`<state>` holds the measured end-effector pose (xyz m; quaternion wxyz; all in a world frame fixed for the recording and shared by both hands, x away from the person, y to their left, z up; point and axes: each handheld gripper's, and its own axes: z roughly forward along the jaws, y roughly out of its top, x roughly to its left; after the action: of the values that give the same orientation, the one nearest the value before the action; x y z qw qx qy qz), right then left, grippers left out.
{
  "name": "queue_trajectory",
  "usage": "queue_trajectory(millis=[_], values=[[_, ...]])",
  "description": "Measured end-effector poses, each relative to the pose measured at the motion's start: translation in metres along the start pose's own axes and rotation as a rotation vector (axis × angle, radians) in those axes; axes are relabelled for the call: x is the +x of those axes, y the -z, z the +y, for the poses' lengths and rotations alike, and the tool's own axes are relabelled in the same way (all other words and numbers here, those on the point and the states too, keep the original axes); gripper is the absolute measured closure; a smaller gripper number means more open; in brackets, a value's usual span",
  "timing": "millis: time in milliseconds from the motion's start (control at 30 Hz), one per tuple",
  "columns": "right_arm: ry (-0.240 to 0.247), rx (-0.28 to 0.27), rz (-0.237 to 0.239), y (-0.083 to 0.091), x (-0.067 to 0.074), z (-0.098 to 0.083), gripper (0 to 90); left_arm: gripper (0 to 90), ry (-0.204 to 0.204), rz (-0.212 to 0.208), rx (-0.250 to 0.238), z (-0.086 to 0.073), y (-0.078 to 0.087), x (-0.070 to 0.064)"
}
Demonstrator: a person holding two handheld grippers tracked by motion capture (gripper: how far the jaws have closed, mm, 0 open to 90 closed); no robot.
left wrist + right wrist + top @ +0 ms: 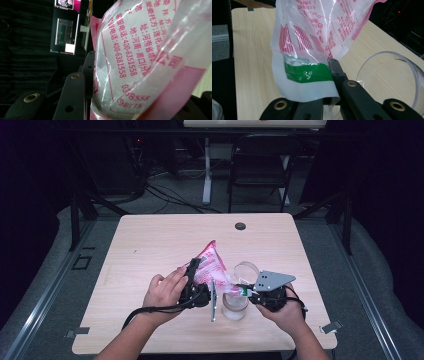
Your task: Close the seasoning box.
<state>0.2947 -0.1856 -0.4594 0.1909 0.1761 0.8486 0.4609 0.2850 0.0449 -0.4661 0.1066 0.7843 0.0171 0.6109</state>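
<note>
Over the table [150,240], both grippers clamp the bag [210,262], long axis slanting down toward the cup [235,306].

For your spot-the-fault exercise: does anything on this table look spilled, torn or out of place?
Nothing stands out. The pink printed bag is held between both grippers over the clear cup, with no spill visible on the table.

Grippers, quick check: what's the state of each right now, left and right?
Left gripper: closed on the fuller body of the pink-printed plastic bag.
Right gripper: shut on the bag's green-striped end, over the clear jar.
</note>
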Motion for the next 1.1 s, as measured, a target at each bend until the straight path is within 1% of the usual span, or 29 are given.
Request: queue_trajectory(millis=[67,133,167,1100], values=[[0.000,0.000,0.000,0.0000,0.0000,0.0000,90.0,62.1,0.006,-0.004,0.001,-0.0001,0.0000,-0.0003],[0.000,0.000,-0.001,0.0000,0.0000,0.0000,90.0,62.1,0.004,-0.003,0.004,0.0000,0.0002,-0.0003],[0.000,0.000,0.000,0.0000,0.0000,0.0000,90.0,62.1,-0.004,0.003,0.002,0.0002,0.0003,0.0001],[-0.004,-0.002,0.003,-0.0001,-0.0005,-0.0007,90.0,62.1,-0.011,0.007,0.002,0.0014,0.0011,0.0012]])
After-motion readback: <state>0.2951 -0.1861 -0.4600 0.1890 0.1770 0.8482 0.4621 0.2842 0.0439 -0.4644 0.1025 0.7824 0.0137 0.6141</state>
